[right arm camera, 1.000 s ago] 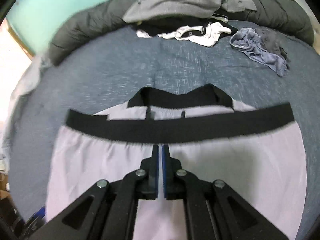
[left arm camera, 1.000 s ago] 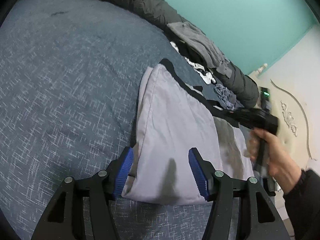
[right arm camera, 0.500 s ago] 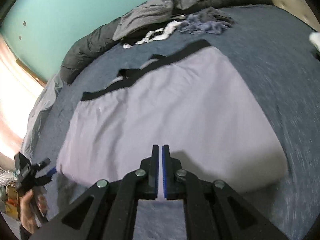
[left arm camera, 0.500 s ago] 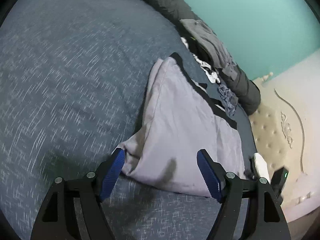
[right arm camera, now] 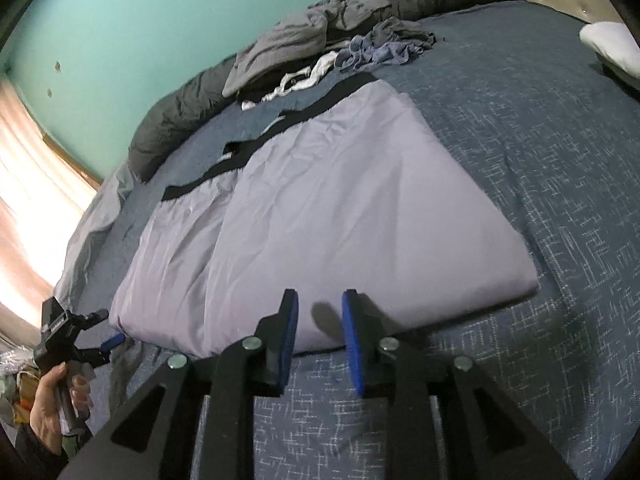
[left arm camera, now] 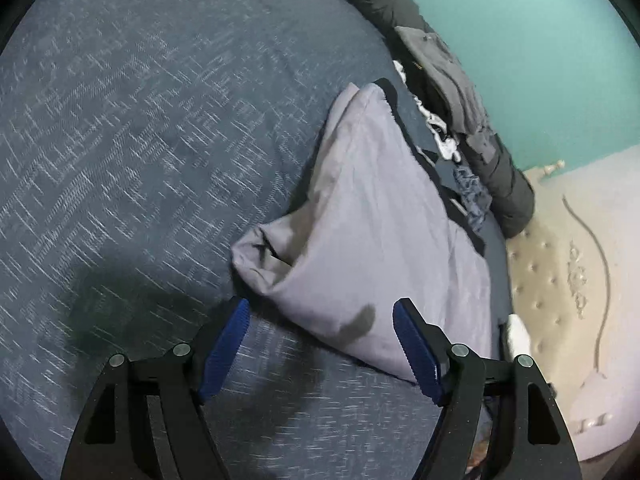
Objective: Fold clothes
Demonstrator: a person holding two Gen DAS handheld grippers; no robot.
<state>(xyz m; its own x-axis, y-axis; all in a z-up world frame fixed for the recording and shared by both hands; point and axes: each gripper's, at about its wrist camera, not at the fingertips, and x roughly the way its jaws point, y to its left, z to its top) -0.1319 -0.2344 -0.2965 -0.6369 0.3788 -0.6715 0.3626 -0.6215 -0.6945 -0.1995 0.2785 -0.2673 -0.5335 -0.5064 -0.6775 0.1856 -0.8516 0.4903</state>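
Here, in the left wrist view, the left hand-held gripper (left arm camera: 322, 344) hung released over the bed (left arm camera: 120, 140), its blue pads spread wide and holding nothing. The folded lilac shorts (left arm camera: 372, 232) lay just ahead of it, their near edge between the pads and a rumpled corner ahead of the left pad. Beyond the shorts a clothes pile (left arm camera: 452, 92) rested against a dark duvet (left arm camera: 508, 184).

In the right wrist view, the right hand-held gripper (right arm camera: 320, 330) was also released, its pads a little apart and empty, right at the near folded edge of the shorts (right arm camera: 320, 208). Their black waistband (right arm camera: 280, 128) lay on the far side. The left hand-held gripper (right arm camera: 108, 342) sat far to the left, by the shorts' corner, held in a hand (right arm camera: 52, 404).
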